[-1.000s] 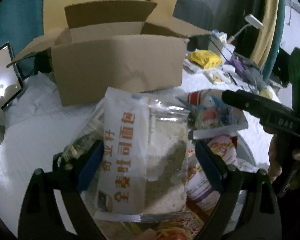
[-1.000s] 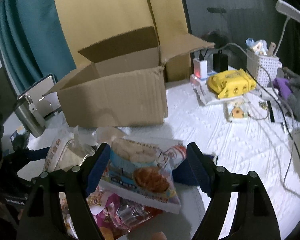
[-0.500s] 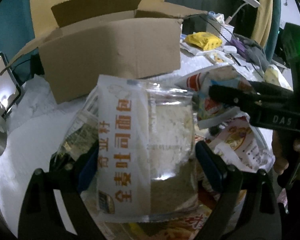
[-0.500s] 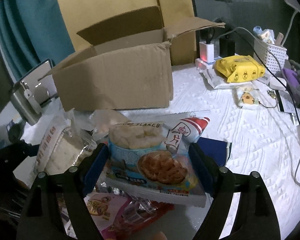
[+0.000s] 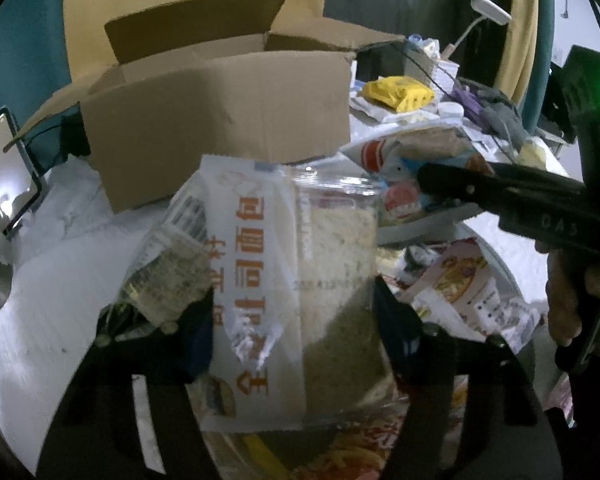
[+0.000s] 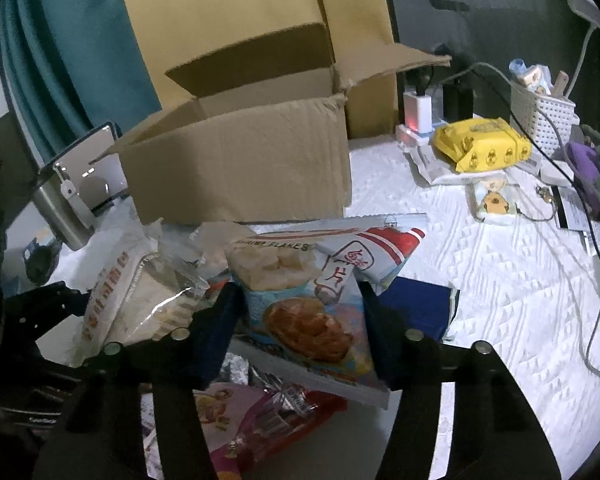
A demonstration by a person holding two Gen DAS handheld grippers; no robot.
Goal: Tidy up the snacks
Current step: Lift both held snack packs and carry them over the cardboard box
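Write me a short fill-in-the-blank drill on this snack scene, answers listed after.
1. The left gripper is closing on a bag of ____.
2. The shrimp flakes bag sits between the fingers of the ____ gripper.
3. The cardboard box behind the snacks has its flaps ____.
4. The wipes pack beside the white basket is coloured ____.

Answers: bread; right; open; yellow

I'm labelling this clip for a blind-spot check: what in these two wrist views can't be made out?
- Inside of the cardboard box: both views, hidden by its front wall.
- Noodle packet: left view, mostly covered by the bread bag and cut by the bottom edge.
- Pink snack bag: right view, under the shrimp flakes bag and right tongs.
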